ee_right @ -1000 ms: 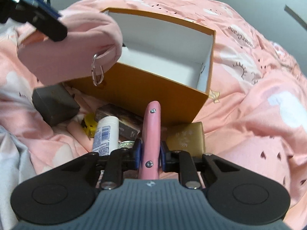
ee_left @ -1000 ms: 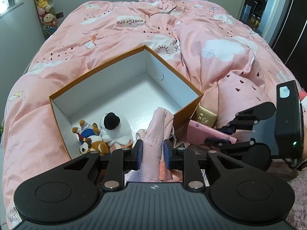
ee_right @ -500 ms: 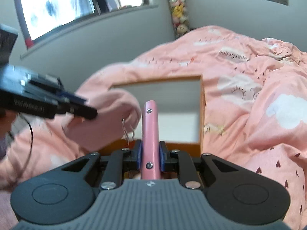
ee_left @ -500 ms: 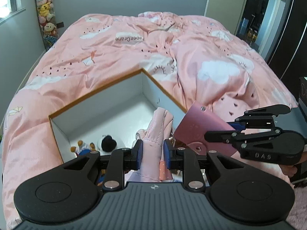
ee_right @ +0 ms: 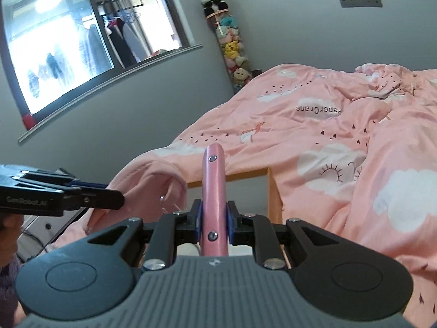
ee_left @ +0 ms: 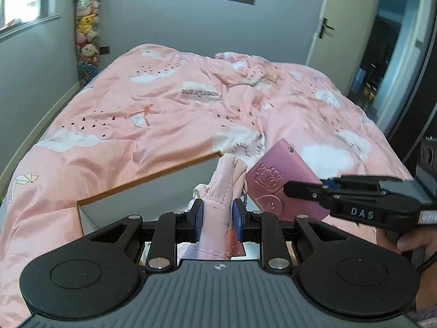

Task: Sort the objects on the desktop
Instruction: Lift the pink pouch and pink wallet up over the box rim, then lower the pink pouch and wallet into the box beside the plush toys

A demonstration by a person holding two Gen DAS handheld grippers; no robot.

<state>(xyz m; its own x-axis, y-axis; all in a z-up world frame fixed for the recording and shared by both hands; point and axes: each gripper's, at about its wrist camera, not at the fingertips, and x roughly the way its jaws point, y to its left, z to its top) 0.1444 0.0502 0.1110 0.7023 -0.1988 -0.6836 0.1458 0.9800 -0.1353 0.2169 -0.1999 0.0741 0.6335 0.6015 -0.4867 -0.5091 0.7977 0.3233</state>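
My left gripper (ee_left: 217,213) is shut on a soft pink fabric pouch (ee_left: 222,188) with a metal clip, held above the near edge of the orange box (ee_left: 153,176). My right gripper (ee_right: 214,217) is shut on a flat pink case (ee_right: 214,180), held edge-on above the box corner (ee_right: 269,175). In the left wrist view the pink case (ee_left: 284,180) with an embossed cartoon sits in the right gripper (ee_left: 303,192), just right of the pouch. In the right wrist view the pouch (ee_right: 147,183) hangs from the left gripper (ee_right: 120,199) at the left. The box's inside is mostly hidden.
The box rests on a bed with a pink cloud-print duvet (ee_left: 191,104). A grey wall, a window (ee_right: 68,41) and a column of plush toys (ee_right: 232,43) lie beyond. An open door (ee_left: 387,54) is at the right.
Both grippers have risen with their loads and tilted upward. The right gripper lifted the pink case from the pile beside the box. The box's inside and the toys in it have dropped out of view.
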